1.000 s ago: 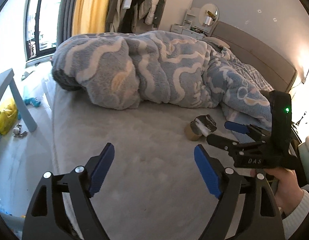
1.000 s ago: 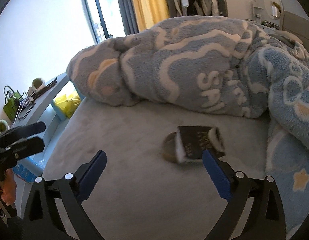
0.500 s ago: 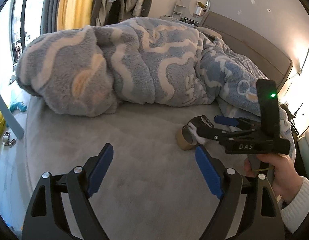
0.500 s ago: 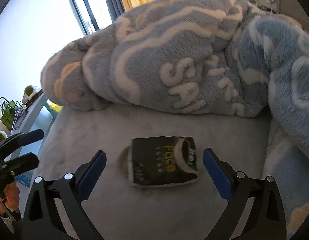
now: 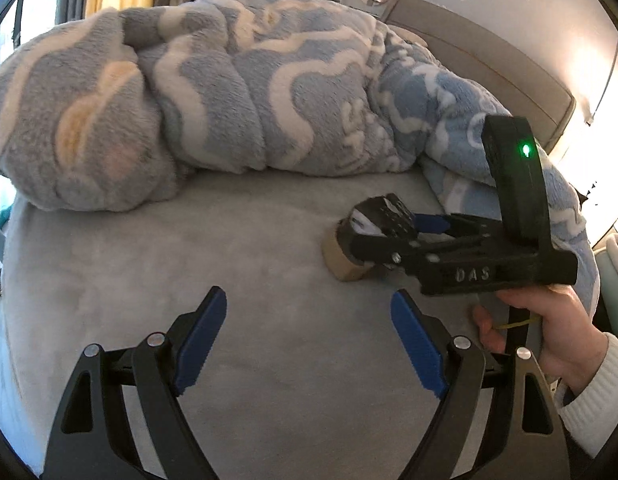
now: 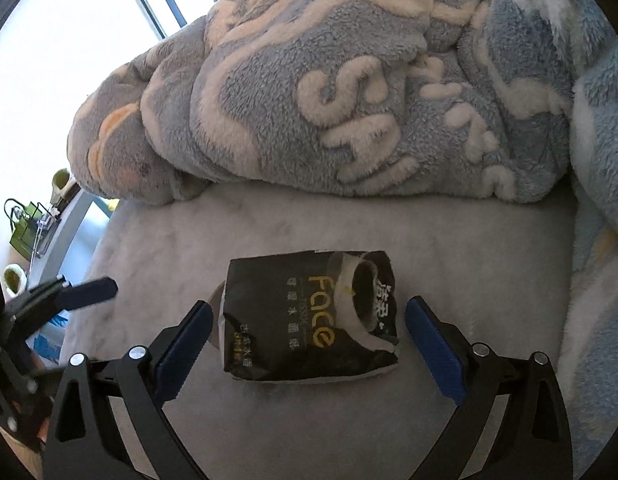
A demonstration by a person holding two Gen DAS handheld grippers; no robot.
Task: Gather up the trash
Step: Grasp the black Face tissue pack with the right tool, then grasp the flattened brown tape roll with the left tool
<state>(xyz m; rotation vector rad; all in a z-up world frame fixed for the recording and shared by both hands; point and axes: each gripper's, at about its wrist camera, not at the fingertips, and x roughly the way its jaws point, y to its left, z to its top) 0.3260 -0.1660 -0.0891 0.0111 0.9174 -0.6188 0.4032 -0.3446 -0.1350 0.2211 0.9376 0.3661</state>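
Your right wrist view shows the black tissue pack (image 6: 309,316) printed "Face" lying on the grey bed (image 6: 469,248), a tan tape roll (image 6: 218,312) half hidden behind it. Your left view exposes that roll (image 5: 341,254). Your right tongs (image 6: 305,336) stand wide apart, straddling the pack without touching. Your left tongs (image 5: 309,336) are spread wide over bare bed, holding nothing.

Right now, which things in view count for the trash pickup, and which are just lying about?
For the job:
- black tissue pack, torn open, lying on the bed
- cardboard roll under its left end
- right tool, open, straddling the pack
- left tool, open, holding nothing

Just lying about:
- fleece blanket, bunched behind the pack
- headboard
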